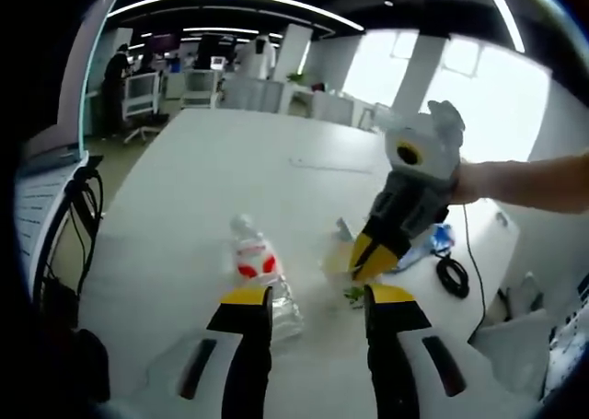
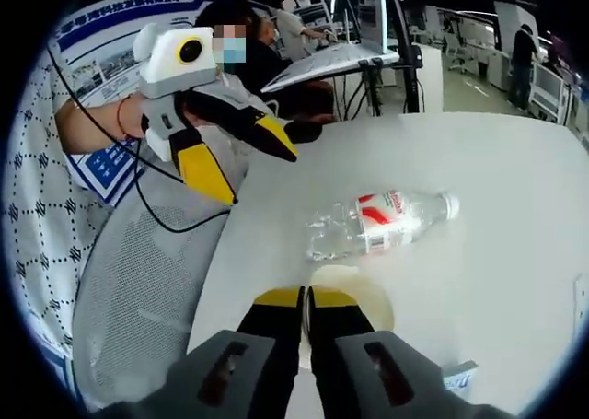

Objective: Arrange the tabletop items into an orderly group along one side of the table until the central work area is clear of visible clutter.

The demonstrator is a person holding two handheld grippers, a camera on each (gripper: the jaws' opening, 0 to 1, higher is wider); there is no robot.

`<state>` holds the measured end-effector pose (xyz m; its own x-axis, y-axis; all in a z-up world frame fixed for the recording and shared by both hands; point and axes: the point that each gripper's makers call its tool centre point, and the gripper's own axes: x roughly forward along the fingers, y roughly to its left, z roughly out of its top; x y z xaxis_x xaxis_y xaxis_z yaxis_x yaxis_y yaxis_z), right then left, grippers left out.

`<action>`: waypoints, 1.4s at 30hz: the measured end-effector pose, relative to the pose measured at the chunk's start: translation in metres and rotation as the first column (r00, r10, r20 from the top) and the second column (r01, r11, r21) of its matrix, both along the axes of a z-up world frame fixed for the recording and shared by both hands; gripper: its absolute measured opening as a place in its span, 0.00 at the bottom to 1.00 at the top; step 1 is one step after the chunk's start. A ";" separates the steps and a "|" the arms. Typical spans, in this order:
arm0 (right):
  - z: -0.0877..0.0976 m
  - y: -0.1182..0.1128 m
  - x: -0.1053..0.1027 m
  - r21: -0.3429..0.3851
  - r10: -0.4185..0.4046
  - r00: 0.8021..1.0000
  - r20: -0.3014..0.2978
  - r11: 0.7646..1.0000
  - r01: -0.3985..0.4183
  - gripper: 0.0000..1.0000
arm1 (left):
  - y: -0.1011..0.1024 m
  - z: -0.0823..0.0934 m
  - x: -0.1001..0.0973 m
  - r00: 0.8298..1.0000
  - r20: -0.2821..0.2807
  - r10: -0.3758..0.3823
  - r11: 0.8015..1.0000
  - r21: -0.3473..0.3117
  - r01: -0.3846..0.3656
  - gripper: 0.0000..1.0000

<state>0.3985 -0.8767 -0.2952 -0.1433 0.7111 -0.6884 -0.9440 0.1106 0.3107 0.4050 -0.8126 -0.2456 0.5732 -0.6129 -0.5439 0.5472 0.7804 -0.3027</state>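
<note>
A clear plastic bottle (image 1: pixel 259 270) (image 2: pixel 382 224) with a red and white label lies on its side on the white table (image 1: pixel 221 180) (image 2: pixel 497 180). Beside it rests a pale yellow disc (image 1: pixel 336 258) (image 2: pixel 361 295). My right gripper (image 2: pixel 306 301) (image 1: pixel 365 264) is shut at the disc's near rim and seems to pinch it. My left gripper (image 1: pixel 317 299) (image 2: pixel 253 161) hangs open above the table edge, just short of the bottle, nothing between its jaws.
A blue and white packet (image 1: pixel 440 239) (image 2: pixel 456 378) and a coiled black cable (image 1: pixel 453 276) lie near the table's edge. A small green scrap (image 1: pixel 354 295) sits by the disc. A grey mesh chair (image 2: pixel 138 290) and a seated person are beside the table. Black cables (image 1: pixel 78 226) hang at the left.
</note>
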 end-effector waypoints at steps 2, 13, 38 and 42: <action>0.000 -0.002 -0.002 0.003 -0.004 1.000 0.013 1.000 0.003 0.00 | 0.000 0.001 0.000 1.000 0.001 0.000 1.000 -0.005 0.000 0.36; 0.033 -0.007 0.000 0.124 -0.157 0.977 0.147 0.982 0.140 0.00 | -0.004 0.005 -0.005 1.000 0.013 -0.004 1.000 -0.019 0.004 0.35; 0.090 -0.038 0.047 0.260 -0.396 0.866 0.306 0.910 0.324 0.00 | -0.018 0.007 -0.010 0.999 0.022 -0.036 0.999 -0.036 0.037 0.34; 0.094 -0.039 0.054 0.270 -0.410 0.852 0.326 0.904 0.332 0.00 | -0.017 0.006 -0.011 0.999 0.019 -0.039 0.999 -0.032 0.040 0.34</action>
